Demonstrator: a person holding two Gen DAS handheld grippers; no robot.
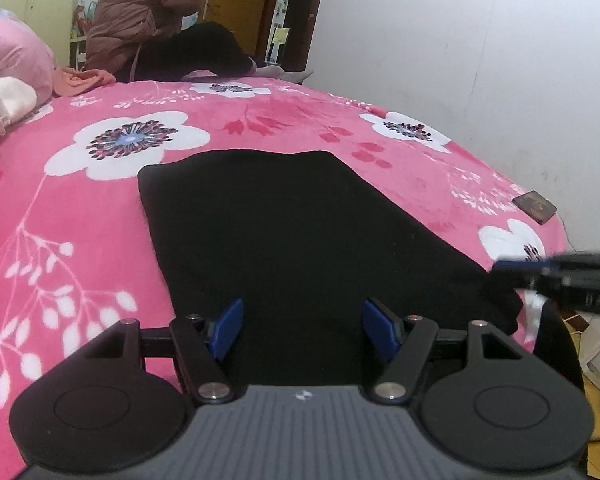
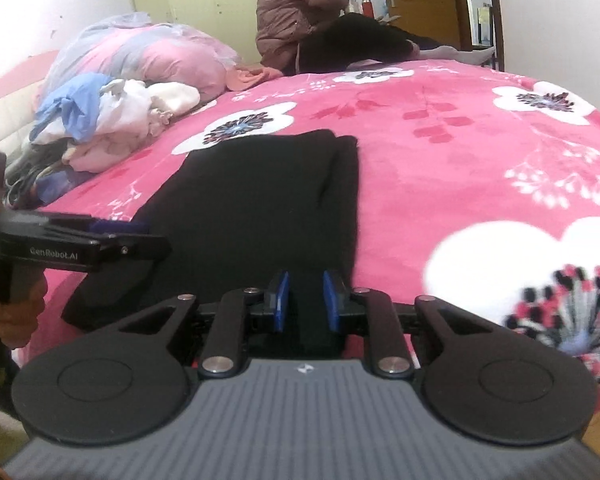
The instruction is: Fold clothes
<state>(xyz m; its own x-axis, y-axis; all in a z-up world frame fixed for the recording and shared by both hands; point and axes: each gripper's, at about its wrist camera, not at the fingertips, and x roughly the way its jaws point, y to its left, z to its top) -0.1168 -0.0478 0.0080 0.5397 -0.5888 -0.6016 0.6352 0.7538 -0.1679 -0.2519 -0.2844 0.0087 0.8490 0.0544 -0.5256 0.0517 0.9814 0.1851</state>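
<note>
The black garment (image 1: 292, 240) lies flat and folded long on the pink floral blanket (image 1: 80, 220), stretching away ahead of both tongs. The left gripper (image 1: 302, 330) hovers over its near end, blue pads (image 1: 230, 328) spread wide, nothing between them. The right gripper (image 2: 305, 300) sits at the near right edge of the cloth, jaws narrowed with dark fabric between the pads; whether it truly pinches, I cannot tell. Left of the tongs, a heap of loose clothes (image 2: 100, 116); far ahead, a seated person (image 2: 300, 20).
</note>
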